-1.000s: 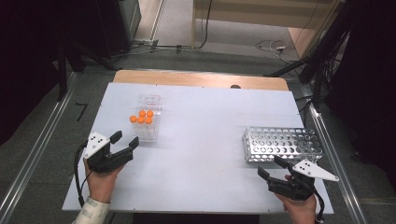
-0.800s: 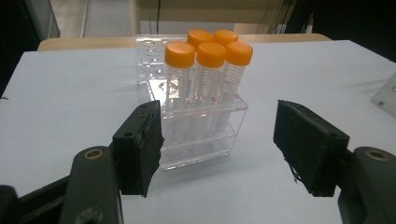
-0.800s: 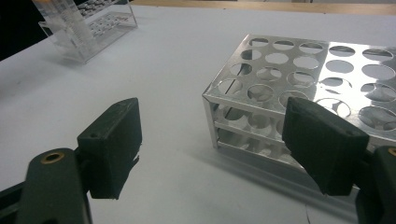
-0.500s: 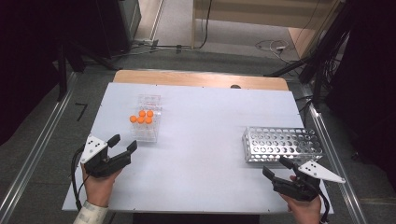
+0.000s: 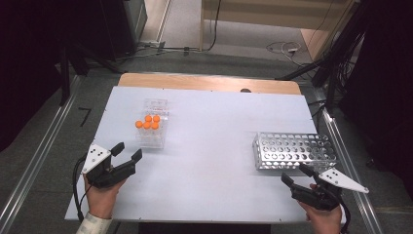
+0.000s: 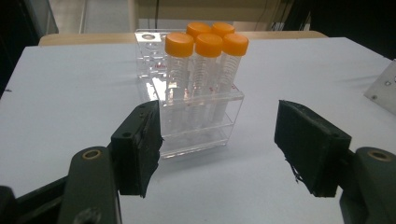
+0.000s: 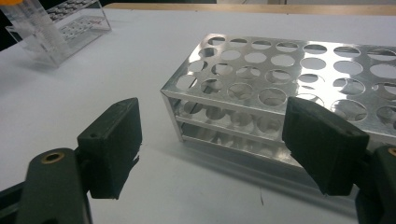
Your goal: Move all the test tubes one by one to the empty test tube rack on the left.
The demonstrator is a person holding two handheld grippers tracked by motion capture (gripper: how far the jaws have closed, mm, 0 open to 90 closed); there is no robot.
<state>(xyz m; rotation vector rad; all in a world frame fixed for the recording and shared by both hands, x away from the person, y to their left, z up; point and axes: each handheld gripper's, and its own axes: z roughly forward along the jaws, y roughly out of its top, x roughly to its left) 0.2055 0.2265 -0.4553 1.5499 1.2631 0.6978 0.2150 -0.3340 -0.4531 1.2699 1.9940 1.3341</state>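
— Left gripper (image 5: 127,153)?
— Low at the near left corner of the white table (image 5: 219,141), held in a hand (image 5: 102,195). Jaws spread wide, gripping nothing.

— And the clear rack (image 5: 153,124)?
— Straight ahead of those jaws, a little farther up the table. Near, not touching. From the left gripper view, framed in the gap between the two black pads (image 6: 140,144), standing beyond them.

— Contents?
— Five orange-capped tubes (image 6: 205,70), upright, clustered at the near end of the rack. Three in the front row, two behind. Empty holes toward the far end.

— Right gripper (image 5: 295,175)?
— Near right corner, also held by a hand (image 5: 324,219). Jaws likewise wide apart, empty.

— Anything in front?
— Metal rack (image 5: 292,151), perforated with rows of round holes, lying just beyond the jaw tips. In the right gripper view, near corner sitting between the pads (image 7: 114,140), close but with bare table showing between.

— Distance between the two racks?
— Well apart: clear one left of centre, metal one at the right edge. Clear rack also glimpsed at the upper left corner of the right gripper view.

— Any tube in the metal rack?
— Holes open, tabletop visible through them.
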